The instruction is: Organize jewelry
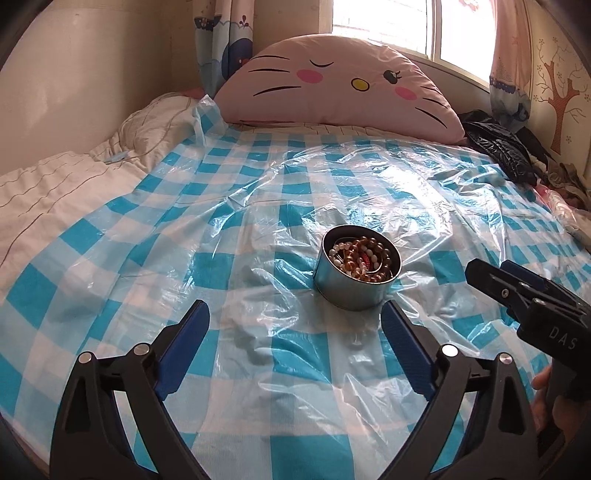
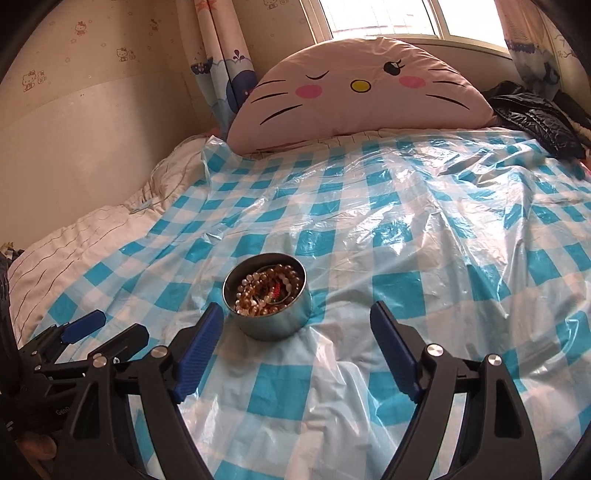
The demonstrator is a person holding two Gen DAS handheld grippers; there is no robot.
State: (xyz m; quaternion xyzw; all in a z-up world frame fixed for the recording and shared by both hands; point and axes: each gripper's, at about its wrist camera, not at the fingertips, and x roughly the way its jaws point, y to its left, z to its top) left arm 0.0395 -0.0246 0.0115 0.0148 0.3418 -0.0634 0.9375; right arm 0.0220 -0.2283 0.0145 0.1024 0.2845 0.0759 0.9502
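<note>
Sitting mid-bed [image 1: 110,206] on slick plastic sheet [image 1: 369,177]: round tin [image 1: 351,288] full of bead strands [image 1: 364,260]. Left hand-held gripper [image 1: 295,325], right hand-held gripper [image 2: 297,325] both spread, empty. Beads likely loose, tangly, light; pinch single strand, or rigid tin wall.

A bed [image 1: 110,280] fills the room, spread with a blue-checked plastic sheet [image 1: 258,177]. At 12 o'clock a pink cat-face cushion [image 1: 332,85] leans under a bright window [image 1: 388,22], curtains [image 1: 221,44] at either side. A dark jacket [image 1: 498,147] lies at 2 o'clock.
</note>
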